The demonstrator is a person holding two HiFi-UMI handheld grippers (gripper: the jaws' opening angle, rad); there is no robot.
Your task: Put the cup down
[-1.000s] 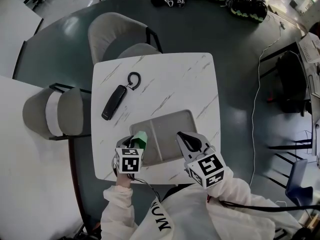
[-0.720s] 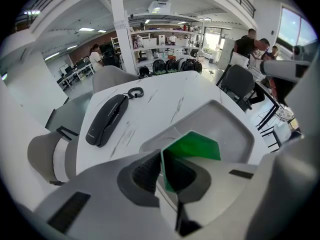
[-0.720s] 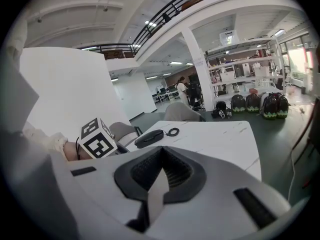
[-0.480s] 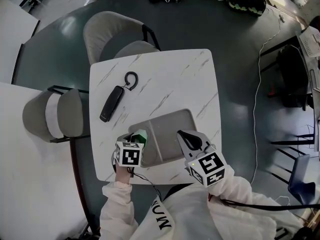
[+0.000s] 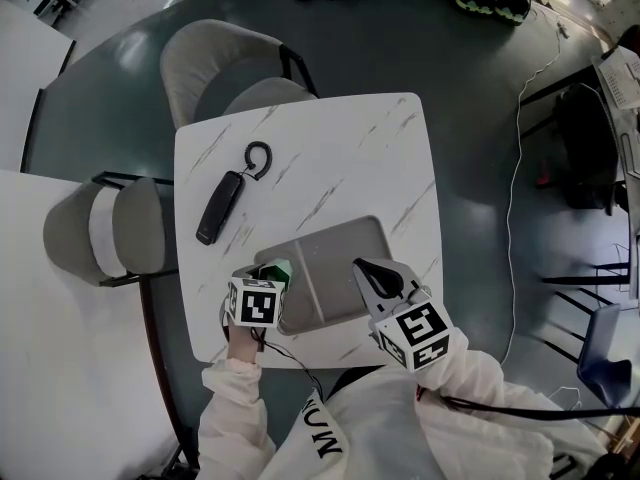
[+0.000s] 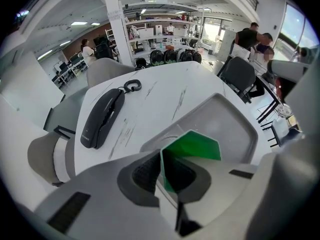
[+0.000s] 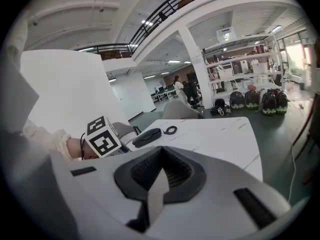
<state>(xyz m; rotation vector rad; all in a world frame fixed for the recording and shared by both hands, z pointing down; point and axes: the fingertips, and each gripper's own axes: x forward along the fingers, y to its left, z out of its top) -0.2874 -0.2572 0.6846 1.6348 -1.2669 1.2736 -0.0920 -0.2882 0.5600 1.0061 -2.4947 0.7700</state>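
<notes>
A green cup (image 5: 277, 270) hangs at the near left corner of the grey tray (image 5: 340, 253). My left gripper (image 5: 268, 278) is shut on the cup's wall, with one pad inside and one outside. In the left gripper view the cup (image 6: 192, 146) is pinched at its rim by the left gripper (image 6: 161, 170), with the tray (image 6: 220, 116) just beyond it. I cannot tell whether the cup touches the tray. My right gripper (image 5: 372, 280) hovers over the tray's near right corner. In its own view the right gripper (image 7: 160, 173) is shut with nothing between the pads.
A black handset-like device (image 5: 222, 206) with a curled ring at its far end lies on the white marble table (image 5: 340, 148), left of the tray. Grey chairs (image 5: 215, 63) stand behind and left of the table. Dark floor surrounds it.
The head view has shifted a little, so the table sits slightly higher in the picture. Both grippers and the cup keep their places against the tray.
</notes>
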